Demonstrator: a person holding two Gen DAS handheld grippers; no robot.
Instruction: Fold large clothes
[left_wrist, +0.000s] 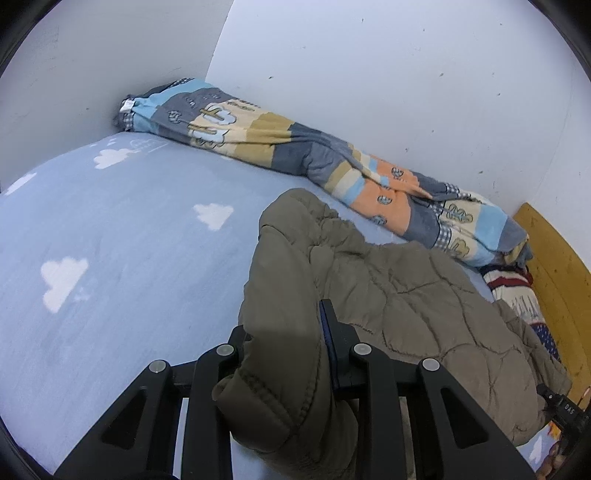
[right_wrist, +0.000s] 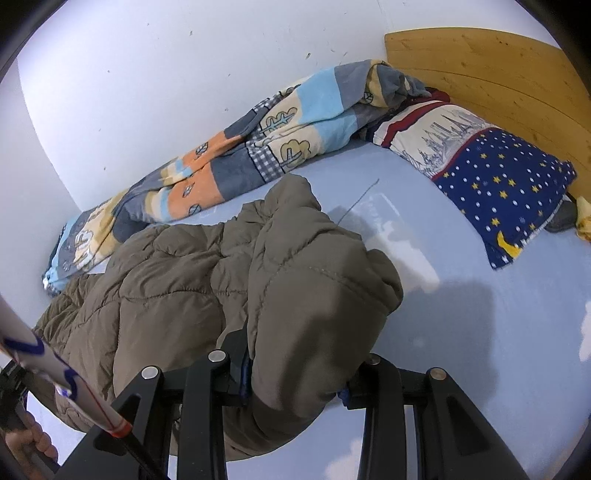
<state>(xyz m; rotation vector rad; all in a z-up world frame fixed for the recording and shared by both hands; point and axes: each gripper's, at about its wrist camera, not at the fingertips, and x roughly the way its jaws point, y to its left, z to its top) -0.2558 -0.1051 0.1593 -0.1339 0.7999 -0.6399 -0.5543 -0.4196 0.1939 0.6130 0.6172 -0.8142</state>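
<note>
An olive quilted puffer jacket (left_wrist: 388, 295) lies crumpled on a light blue bed sheet (left_wrist: 129, 240). My left gripper (left_wrist: 284, 332) is shut on a thick padded fold of the jacket, near its left edge. In the right wrist view the same jacket (right_wrist: 177, 280) spreads to the left. My right gripper (right_wrist: 299, 365) is shut on a bulky padded fold at the jacket's right edge, raised a little off the sheet (right_wrist: 461, 332). The fabric hides most of both grippers' fingers.
A rolled patchwork blanket (left_wrist: 295, 147) lies along the white wall, also in the right wrist view (right_wrist: 240, 147). A starry blue pillow (right_wrist: 491, 177) rests against the wooden headboard (right_wrist: 498, 74). The other hand and its handle show at the lower left (right_wrist: 33, 439).
</note>
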